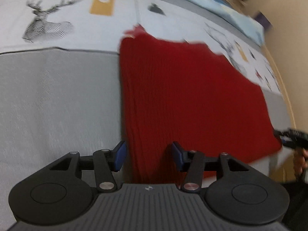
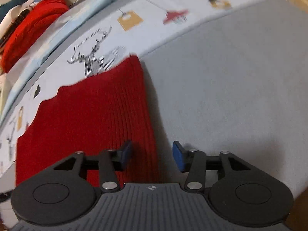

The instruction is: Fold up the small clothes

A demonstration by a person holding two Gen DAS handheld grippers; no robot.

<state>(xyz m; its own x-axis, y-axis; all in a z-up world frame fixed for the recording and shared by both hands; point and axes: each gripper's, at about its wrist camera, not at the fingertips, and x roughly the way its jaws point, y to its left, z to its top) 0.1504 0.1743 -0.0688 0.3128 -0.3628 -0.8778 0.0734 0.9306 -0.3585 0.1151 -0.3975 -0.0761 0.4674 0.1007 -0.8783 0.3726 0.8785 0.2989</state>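
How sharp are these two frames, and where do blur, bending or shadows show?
Left wrist view: the red garment has smeared edges and the deer print is soft; the bed's edge curves from the lens. Right wrist view: the printed sheet is streaked, and the right gripper casts a shadow on the grey cover.

A big bed fills the room. On it lies a soft grey cover (image 2: 240, 80) and a white sheet (image 1: 80, 32) with a deer drawing (image 1: 46, 24) and little yellow tags (image 2: 130, 20). A light blue blanket (image 1: 221, 5) lies behind. The wall (image 1: 288, 25) is cream.
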